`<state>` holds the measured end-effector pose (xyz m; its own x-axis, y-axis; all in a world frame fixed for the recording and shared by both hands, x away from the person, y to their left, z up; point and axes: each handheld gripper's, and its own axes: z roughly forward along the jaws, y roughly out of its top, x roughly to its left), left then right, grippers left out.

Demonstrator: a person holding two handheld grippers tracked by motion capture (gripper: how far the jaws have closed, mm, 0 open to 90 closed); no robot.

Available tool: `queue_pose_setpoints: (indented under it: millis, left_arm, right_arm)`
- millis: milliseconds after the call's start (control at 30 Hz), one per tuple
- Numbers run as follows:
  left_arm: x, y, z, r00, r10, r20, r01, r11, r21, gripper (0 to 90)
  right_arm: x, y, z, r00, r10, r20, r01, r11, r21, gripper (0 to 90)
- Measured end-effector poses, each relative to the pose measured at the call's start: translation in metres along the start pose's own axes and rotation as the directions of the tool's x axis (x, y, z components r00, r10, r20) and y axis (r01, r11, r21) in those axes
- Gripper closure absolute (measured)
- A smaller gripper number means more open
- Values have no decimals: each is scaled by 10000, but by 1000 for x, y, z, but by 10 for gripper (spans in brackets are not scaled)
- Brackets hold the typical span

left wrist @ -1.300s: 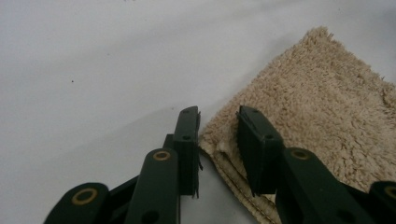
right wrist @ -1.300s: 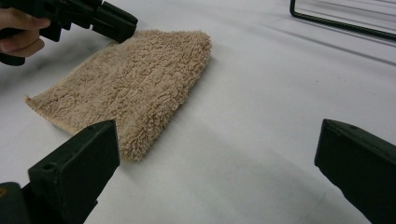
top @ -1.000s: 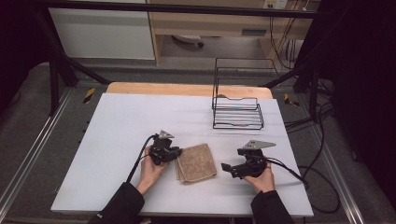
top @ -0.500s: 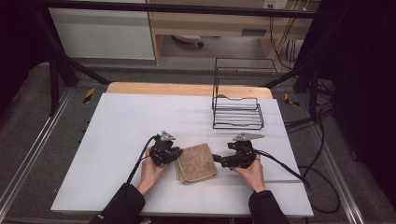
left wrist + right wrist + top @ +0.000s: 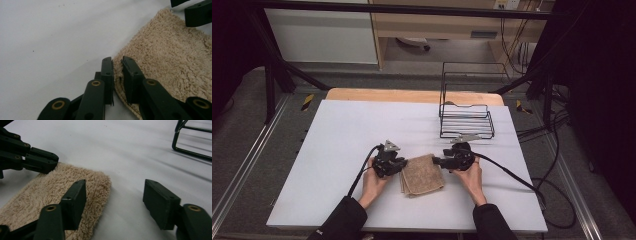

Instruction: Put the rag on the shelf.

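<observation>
Towel (image 5: 422,174) folded flat, long axis tilted toward rack, L gripper (image 5: 401,165) clamped on left edge, R gripper (image 5: 435,161) jaws half-open, closing, gripping nothing.

A lab-style recording station: a white table (image 5: 342,150) framed by black metal struts (image 5: 272,65), loose cables (image 5: 557,200) at lower right, grey floor, and cabinets (image 5: 322,35) along the top of the frame.
</observation>
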<state>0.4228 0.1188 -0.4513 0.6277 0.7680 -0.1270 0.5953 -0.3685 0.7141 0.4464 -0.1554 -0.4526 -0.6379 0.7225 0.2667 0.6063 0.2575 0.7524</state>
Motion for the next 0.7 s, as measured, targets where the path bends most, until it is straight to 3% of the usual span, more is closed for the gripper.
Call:
queue_pose_setpoints:
  millis: [267, 500, 700]
  left_arm:
    - [0, 0, 0, 10000, 42, 13, -41, 10000, -3, 786]
    - [0, 0, 0, 10000, 23, -14, -23, 10000, -7, 786]
    - [2, 0, 0, 9996, -244, 117, 243, 9997, 33, 786]
  right_arm:
    - [7, 6, 10, 9998, -176, -3, 176, 9998, 78, 563]
    - [6, 5, 14, 9998, 12, -183, -5, 9994, 352, 654]
    - [5, 4, 16, 9991, 244, -339, -224, 9981, 571, 694]
